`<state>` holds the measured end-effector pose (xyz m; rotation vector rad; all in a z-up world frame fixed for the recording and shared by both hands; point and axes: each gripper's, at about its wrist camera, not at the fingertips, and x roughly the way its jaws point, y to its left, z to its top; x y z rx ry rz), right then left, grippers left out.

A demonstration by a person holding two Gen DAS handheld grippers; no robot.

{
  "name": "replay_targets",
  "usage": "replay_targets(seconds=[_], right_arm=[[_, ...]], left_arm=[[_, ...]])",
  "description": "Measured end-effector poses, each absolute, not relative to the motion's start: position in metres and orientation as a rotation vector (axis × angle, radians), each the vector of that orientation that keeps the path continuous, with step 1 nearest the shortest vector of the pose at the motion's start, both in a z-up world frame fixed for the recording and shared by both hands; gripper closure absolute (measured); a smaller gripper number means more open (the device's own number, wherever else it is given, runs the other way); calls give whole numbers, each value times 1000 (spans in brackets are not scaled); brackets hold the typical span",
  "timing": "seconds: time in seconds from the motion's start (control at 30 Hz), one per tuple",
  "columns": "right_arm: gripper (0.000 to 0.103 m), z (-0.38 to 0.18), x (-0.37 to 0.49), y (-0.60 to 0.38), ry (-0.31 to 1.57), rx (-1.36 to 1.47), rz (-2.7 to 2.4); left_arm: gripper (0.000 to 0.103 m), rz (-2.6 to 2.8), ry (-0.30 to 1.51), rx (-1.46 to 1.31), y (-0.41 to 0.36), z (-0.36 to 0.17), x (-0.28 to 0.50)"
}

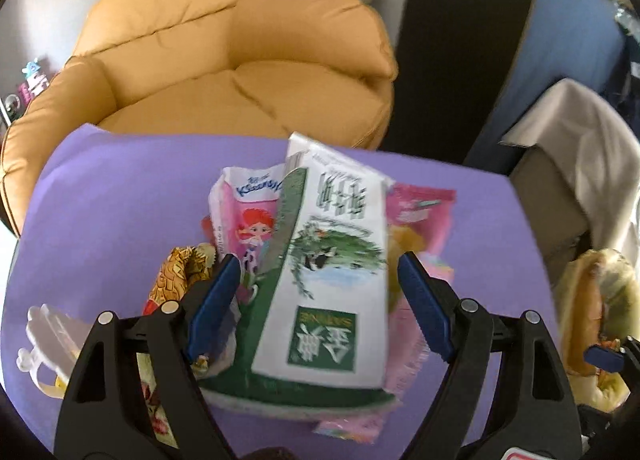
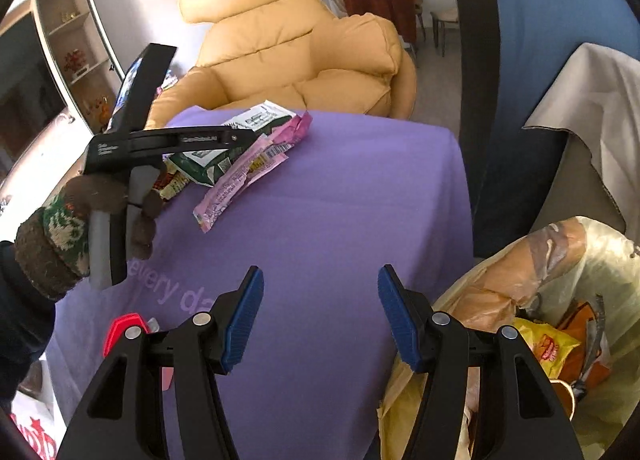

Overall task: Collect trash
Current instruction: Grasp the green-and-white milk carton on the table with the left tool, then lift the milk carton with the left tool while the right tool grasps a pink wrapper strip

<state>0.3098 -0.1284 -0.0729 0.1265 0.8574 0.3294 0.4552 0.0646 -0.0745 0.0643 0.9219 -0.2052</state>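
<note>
While wrappers already fill trash bag point(image 2: 560, 300) right of table point(image 2: 340, 200), pile remains: left tool point(image 1: 320, 280) spread wide around green-white milk carton point(image 1: 332, 260), not gripping; right tool point(image 2: 320, 312) apart, empty, beside bag.

We see a flat purple cloth-covered table point(image 1: 120, 196) with pale lilac lettering woven into it. On it lies a white cardboard carton point(image 1: 332, 260) with dark green edges, a green square logo and a green leafy print. Beside it sits a pink-and-white crumpled wrapper point(image 1: 248, 216) showing a red-haired cartoon girl, and a shiny gold scaled foil wrapper point(image 1: 176, 272). The padded leather armchair point(image 1: 224, 60) is tan-yellow. Both grippers — left point(image 1: 316, 292) and right point(image 2: 320, 316) — are black with ribbed blue pads. The thin translucent plastic bag point(image 2: 520, 300) is pale yellow, holding yellow-and-orange packets.
</note>
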Motion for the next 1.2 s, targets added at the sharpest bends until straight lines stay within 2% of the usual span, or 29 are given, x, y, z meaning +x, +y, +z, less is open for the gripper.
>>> replay_targets(seconds=[0.03,0.13,0.3,0.8,1.2], right_arm=[[47,-74,310,-128,855,121,327],[47,-78,311,-133,861,144,324],[47,-84,307,-141,885,212,324],[47,-60,282,-104,859,92,366],[47,-50,293,-66,848,-6,375]], left_arm=[[26,-183,931,79,65,-78,456],[38,-127,941,99,69,-81,452],[43,-123,976,11,86,-77,427],[45,-67,962,-32,147,-74,279],[45,-75,894,-87,184,-70,232]])
